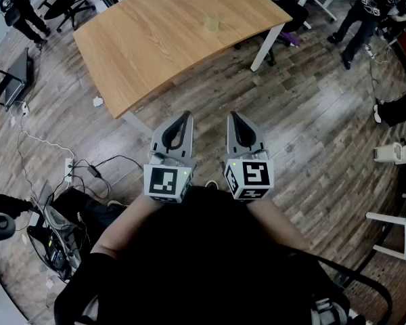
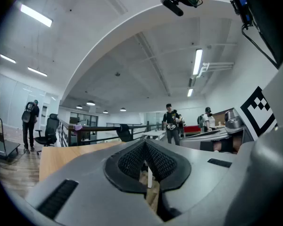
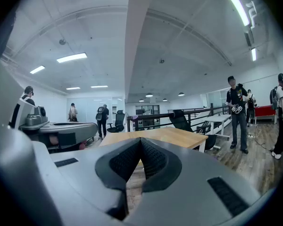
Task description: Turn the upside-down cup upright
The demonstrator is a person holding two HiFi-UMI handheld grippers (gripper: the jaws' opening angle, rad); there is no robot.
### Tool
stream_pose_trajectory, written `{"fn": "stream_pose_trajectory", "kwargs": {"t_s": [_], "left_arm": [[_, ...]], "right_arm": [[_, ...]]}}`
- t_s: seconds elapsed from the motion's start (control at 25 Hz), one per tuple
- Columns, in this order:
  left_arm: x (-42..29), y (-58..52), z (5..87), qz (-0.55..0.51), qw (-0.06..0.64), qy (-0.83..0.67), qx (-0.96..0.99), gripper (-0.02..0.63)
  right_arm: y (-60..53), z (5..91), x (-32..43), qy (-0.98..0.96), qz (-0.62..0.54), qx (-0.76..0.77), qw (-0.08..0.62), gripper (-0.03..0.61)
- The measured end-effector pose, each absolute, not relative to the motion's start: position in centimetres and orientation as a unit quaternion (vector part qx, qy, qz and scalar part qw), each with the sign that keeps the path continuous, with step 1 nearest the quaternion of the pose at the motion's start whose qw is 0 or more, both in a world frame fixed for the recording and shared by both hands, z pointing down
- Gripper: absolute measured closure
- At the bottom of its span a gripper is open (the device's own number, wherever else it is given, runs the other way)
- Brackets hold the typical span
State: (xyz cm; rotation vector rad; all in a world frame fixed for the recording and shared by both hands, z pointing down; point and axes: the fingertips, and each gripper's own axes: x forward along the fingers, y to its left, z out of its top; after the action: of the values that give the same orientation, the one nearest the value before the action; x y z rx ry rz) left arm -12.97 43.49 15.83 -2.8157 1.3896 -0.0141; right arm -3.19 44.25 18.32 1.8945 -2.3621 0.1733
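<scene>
A small pale yellowish cup (image 1: 211, 23) stands on the wooden table (image 1: 155, 39), far ahead of both grippers in the head view. My left gripper (image 1: 184, 116) and right gripper (image 1: 233, 116) hang side by side over the floor, close to the body and well short of the table. Both are shut with nothing between their jaws. In the left gripper view the shut tips (image 2: 145, 142) point level toward the table (image 2: 61, 154). The right gripper view shows its shut tips (image 3: 140, 140) aimed at the table top (image 3: 165, 136); the cup is not seen in either gripper view.
White table legs (image 1: 265, 45) stand ahead on the plank floor. Cables and a power strip (image 1: 69, 170) lie at the left. Office chairs (image 1: 66, 4) and several people (image 1: 358, 19) stand around the room. White furniture (image 1: 399, 208) sits at the right edge.
</scene>
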Motion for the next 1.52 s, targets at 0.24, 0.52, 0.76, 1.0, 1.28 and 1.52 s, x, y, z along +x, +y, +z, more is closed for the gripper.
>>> {"fn": "stream_pose_trajectory", "kwargs": {"t_s": [0.24,0.52,0.76,1.0,1.28,1.52], "left_arm": [[-13.2,41.9,17.0,-0.014,0.003,0.450,-0.893,0.606],[-13.6,41.0,17.6,-0.010,-0.009,0.444,-0.896,0.606],[-13.4,37.9,19.6,-0.021,-0.023,0.439,-0.898,0.606],[-9.4,29.0,21.3,-0.046,-0.020,0.436,-0.899,0.606],[-2.4,15.9,22.3,-0.066,-0.025,0.458,-0.886,0.606],[0.3,8.5,22.7,-0.067,-0.022,0.478,-0.875,0.605]], "right_arm": [[42.6,18.6,-3.2,-0.780,0.061,0.620,0.059,0.566],[41.8,19.3,-3.6,-0.773,0.063,0.628,0.061,0.566],[38.9,21.5,-2.6,-0.762,0.102,0.638,0.050,0.566],[29.8,23.0,0.8,-0.764,0.096,0.636,0.057,0.566],[16.6,24.0,7.6,-0.779,0.118,0.614,0.054,0.566],[8.2,25.2,10.4,-0.793,0.133,0.592,0.053,0.566]]}}
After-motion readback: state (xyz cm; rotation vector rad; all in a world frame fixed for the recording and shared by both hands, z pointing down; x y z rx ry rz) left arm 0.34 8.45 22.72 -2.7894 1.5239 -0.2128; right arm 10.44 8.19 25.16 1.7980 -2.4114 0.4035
